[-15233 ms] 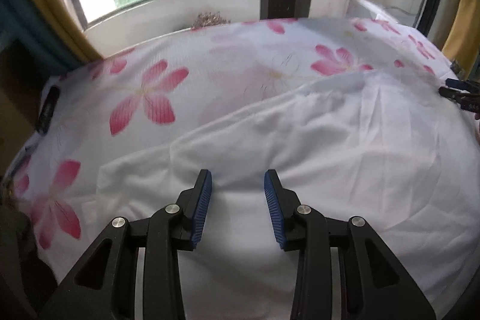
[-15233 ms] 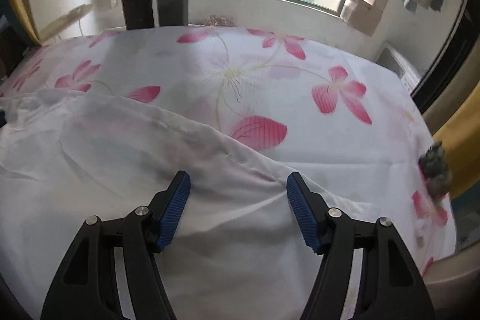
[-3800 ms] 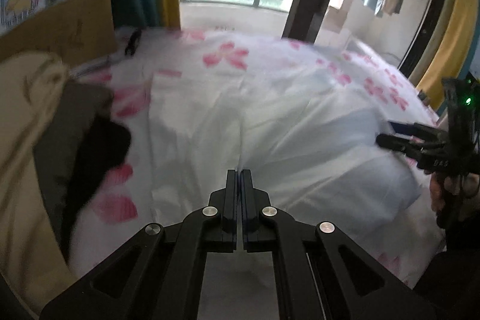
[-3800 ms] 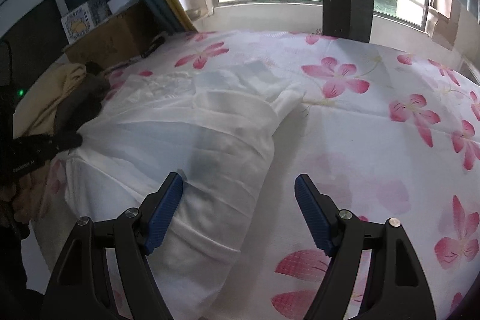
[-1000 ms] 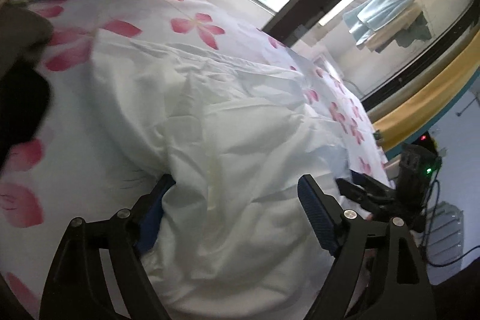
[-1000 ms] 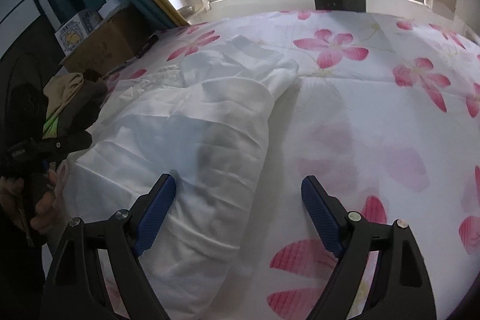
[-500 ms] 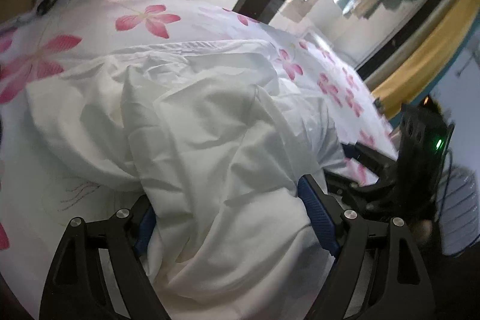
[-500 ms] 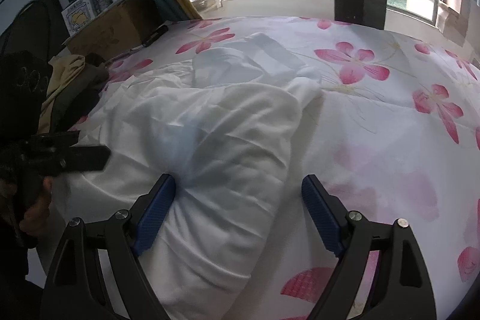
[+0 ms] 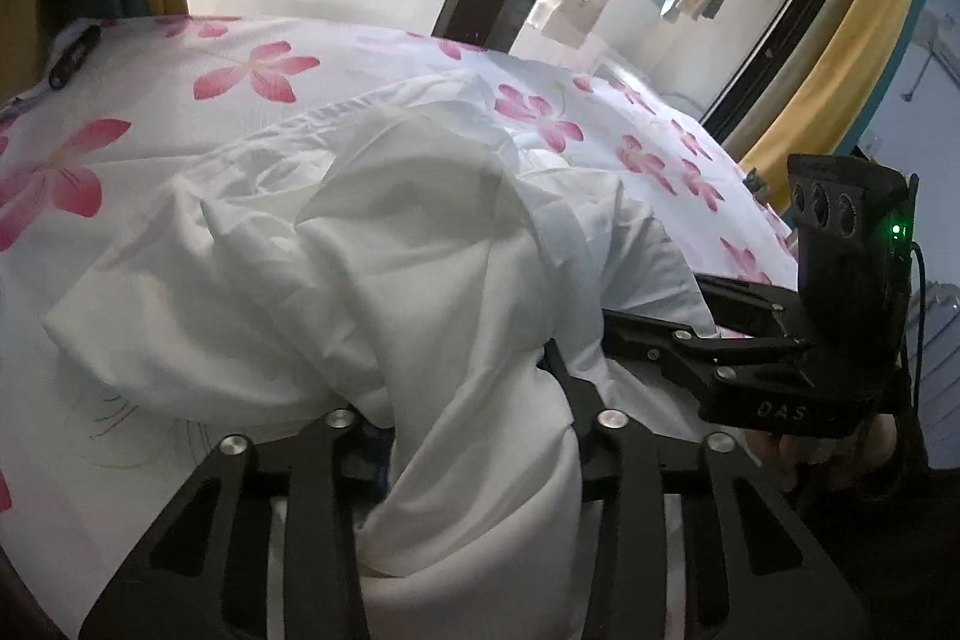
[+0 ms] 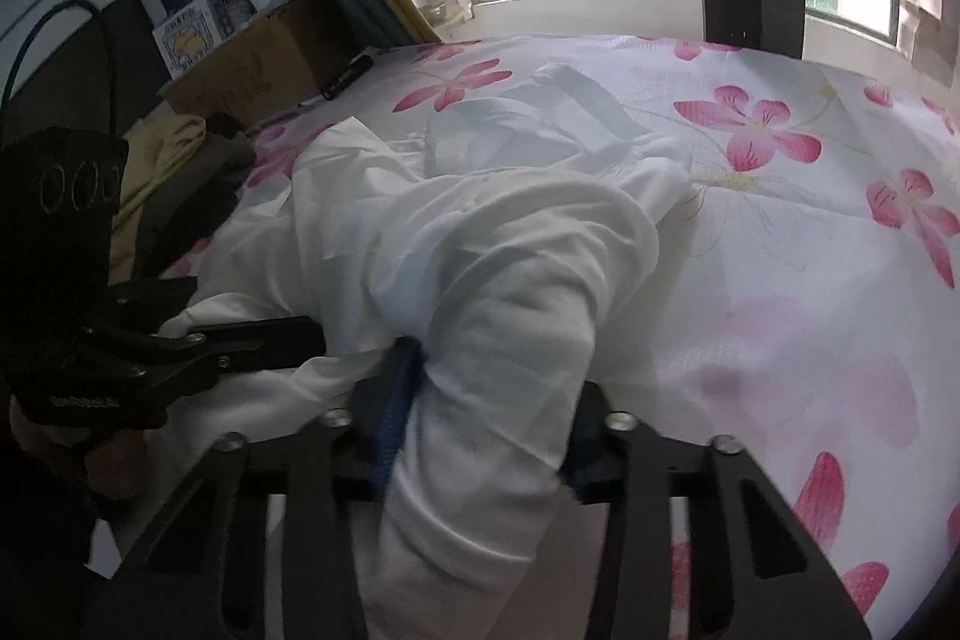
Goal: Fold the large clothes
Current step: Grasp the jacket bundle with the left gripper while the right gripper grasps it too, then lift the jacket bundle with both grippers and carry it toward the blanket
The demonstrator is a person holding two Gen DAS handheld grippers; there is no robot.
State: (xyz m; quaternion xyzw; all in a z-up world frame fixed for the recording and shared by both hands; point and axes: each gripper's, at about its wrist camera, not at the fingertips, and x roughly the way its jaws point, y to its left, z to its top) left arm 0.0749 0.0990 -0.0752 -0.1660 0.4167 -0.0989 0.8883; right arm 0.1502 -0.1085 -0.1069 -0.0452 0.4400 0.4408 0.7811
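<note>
Near the bed's front edge, the bunched white cotton garment point(image 9: 384, 280) is pinched by both the left gripper point(image 9: 474, 436) and right gripper point(image 10: 480, 400), whose fingers have just been closing on thick folds; uneven layers could slip free when lifted.

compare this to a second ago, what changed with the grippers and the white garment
Both grippers have just been closing on the white garment: the left gripper and the right gripper each now pinch a bunched fold that lay loose between open jaws before. The garment is heaped higher. The floral bedsheet is unchanged.
</note>
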